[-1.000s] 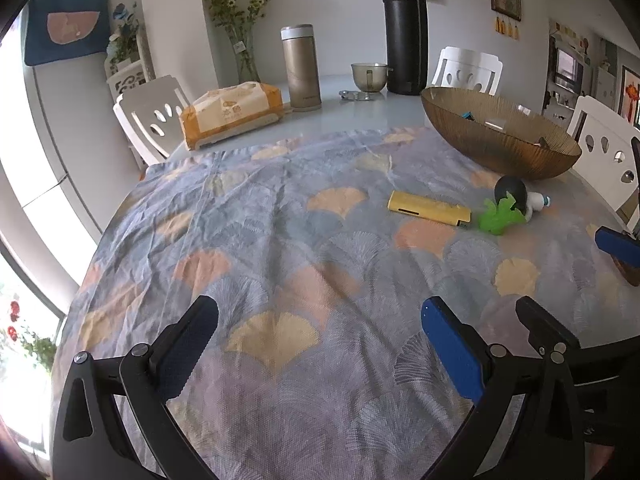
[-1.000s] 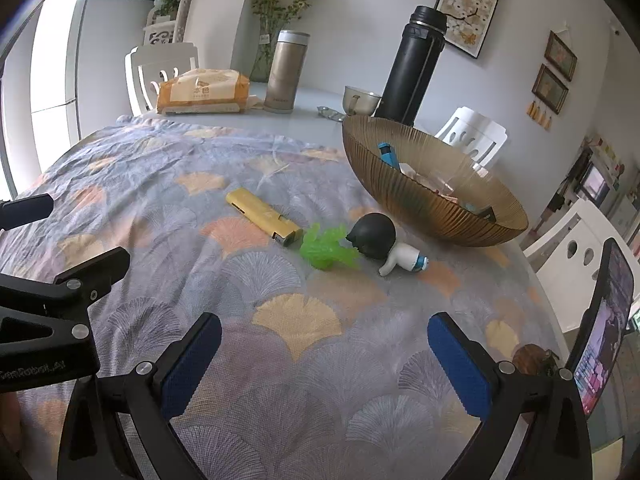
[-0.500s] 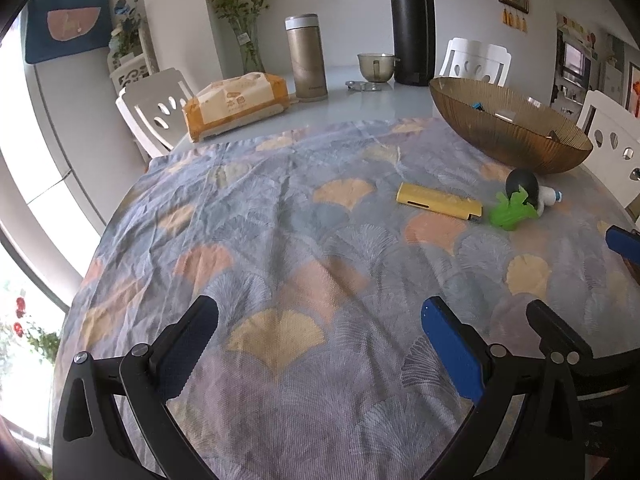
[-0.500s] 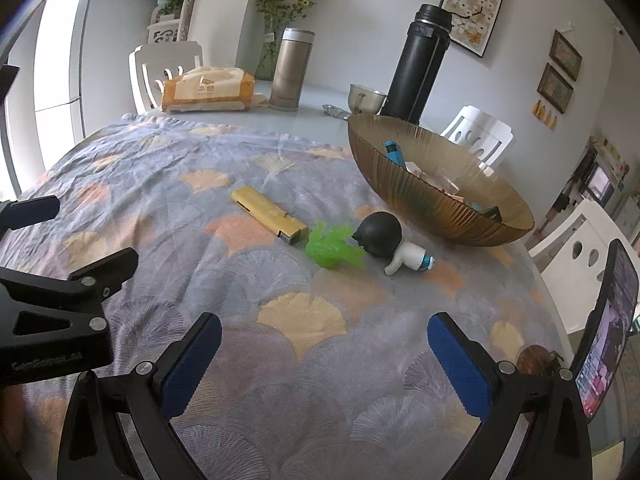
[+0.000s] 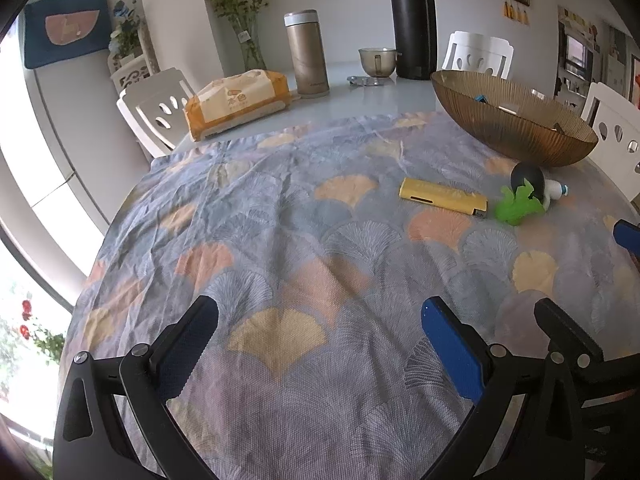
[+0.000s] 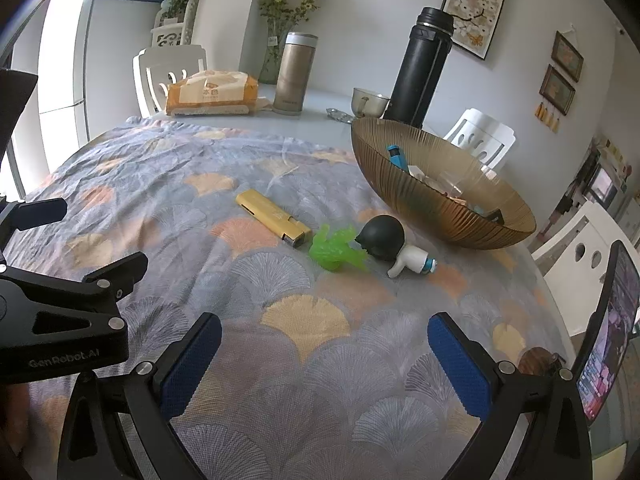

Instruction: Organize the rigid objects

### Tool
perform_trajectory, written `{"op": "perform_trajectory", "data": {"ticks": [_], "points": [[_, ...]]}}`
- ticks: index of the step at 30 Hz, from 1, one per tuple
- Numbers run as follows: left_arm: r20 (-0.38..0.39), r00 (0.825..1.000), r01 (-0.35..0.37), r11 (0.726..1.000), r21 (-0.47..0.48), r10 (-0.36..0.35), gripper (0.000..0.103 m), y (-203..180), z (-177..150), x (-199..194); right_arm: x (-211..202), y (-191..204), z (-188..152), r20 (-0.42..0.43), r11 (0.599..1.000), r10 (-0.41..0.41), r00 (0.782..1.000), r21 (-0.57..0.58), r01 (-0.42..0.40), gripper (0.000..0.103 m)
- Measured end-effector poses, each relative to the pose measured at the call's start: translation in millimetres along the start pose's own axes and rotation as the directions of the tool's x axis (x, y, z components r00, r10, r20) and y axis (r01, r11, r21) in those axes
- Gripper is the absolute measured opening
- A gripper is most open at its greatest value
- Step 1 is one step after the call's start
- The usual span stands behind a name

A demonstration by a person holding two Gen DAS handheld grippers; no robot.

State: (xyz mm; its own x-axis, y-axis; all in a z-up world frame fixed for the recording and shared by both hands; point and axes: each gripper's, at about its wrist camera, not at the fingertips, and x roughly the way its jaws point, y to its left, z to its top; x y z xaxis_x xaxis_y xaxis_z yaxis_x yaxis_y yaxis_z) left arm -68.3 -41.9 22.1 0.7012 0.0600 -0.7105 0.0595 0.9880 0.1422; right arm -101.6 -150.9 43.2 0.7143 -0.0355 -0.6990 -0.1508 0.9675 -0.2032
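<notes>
A yellow lighter (image 5: 443, 201) (image 6: 273, 218) lies on the patterned tablecloth. To its right sit a green plastic toy (image 5: 517, 205) (image 6: 335, 248) and a black-headed figurine with a white body (image 5: 534, 181) (image 6: 387, 244). Behind them stands a brown ribbed glass bowl (image 5: 512, 128) (image 6: 436, 204) holding several small items. My left gripper (image 5: 316, 336) is open over the cloth, well short of the lighter. My right gripper (image 6: 324, 344) is open too, in front of the green toy. Nothing is between either pair of fingers.
At the back stand a tissue pack (image 5: 236, 102), a gold flask (image 5: 306, 56), a metal cup (image 5: 376, 62) and a tall black thermos (image 5: 414, 20). White chairs ring the table. A phone on a stand (image 6: 608, 336) is at the right edge.
Both views have pulled back and tilted slightly, so the objects sit a little lower and farther. Nothing was gripped or moved on the cloth.
</notes>
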Motion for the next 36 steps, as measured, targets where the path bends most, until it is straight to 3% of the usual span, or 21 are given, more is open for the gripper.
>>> {"op": "perform_trajectory", "data": {"ticks": [7, 12, 16, 20, 22, 23, 24, 26, 29, 33, 36], "points": [[-0.011, 1.000, 0.013, 1.000, 0.020, -0.013, 0.102, -2, 0, 0, 0, 0, 0, -0.004, 1.000, 0.004, 1.000, 0.007, -0.004, 0.103], [-0.014, 0.992, 0.126, 0.980, 0.152, -0.126, 0.102, -5, 14, -8, 1, -17, -2, -0.056, 0.996, 0.075, 0.996, 0.047, -0.072, 0.103], [-0.010, 0.983, 0.172, 0.914, 0.368, -0.181, 0.102, -15, 36, -7, 8, -62, -12, -0.157, 0.948, 0.278, 0.948, 0.202, -0.245, 0.102], [-0.064, 0.979, 0.198, 0.833, 0.517, -0.194, 0.102, -35, 54, 26, 8, -102, -2, -0.121, 0.892, 0.376, 0.919, 0.315, -0.324, 0.100], [-0.061, 0.981, 0.186, 0.810, 0.556, -0.183, 0.102, -46, 62, 44, 15, -112, 7, -0.129, 0.876, 0.404, 0.905, 0.339, -0.343, 0.094], [-0.057, 0.980, 0.187, 0.803, 0.566, -0.188, 0.102, -51, 68, 53, 20, -114, 10, -0.146, 0.879, 0.400, 0.905, 0.340, -0.334, 0.085], [-0.065, 0.976, 0.208, 0.798, 0.566, -0.208, 0.102, -55, 73, 62, 26, -114, 11, -0.167, 0.888, 0.385, 0.908, 0.335, -0.315, 0.080], [-0.105, 0.959, 0.276, 0.782, 0.559, -0.264, 0.102, -60, 81, 77, 41, -115, 14, -0.202, 0.901, 0.360, 0.911, 0.326, -0.284, 0.079], [-0.114, 0.933, 0.343, 0.755, 0.559, -0.340, 0.103, -66, 91, 88, 58, -116, 14, -0.214, 0.886, 0.390, 0.896, 0.351, -0.302, 0.079], [-0.167, 0.897, 0.430, 0.725, 0.538, -0.408, 0.103, -74, 100, 99, 78, -120, 21, -0.229, 0.908, 0.313, 0.922, 0.355, -0.221, 0.079], [-0.174, 0.881, 0.459, 0.710, 0.533, -0.439, 0.101, -80, 99, 98, 87, -123, 28, -0.219, 0.900, 0.320, 0.922, 0.373, -0.224, 0.079]]}}
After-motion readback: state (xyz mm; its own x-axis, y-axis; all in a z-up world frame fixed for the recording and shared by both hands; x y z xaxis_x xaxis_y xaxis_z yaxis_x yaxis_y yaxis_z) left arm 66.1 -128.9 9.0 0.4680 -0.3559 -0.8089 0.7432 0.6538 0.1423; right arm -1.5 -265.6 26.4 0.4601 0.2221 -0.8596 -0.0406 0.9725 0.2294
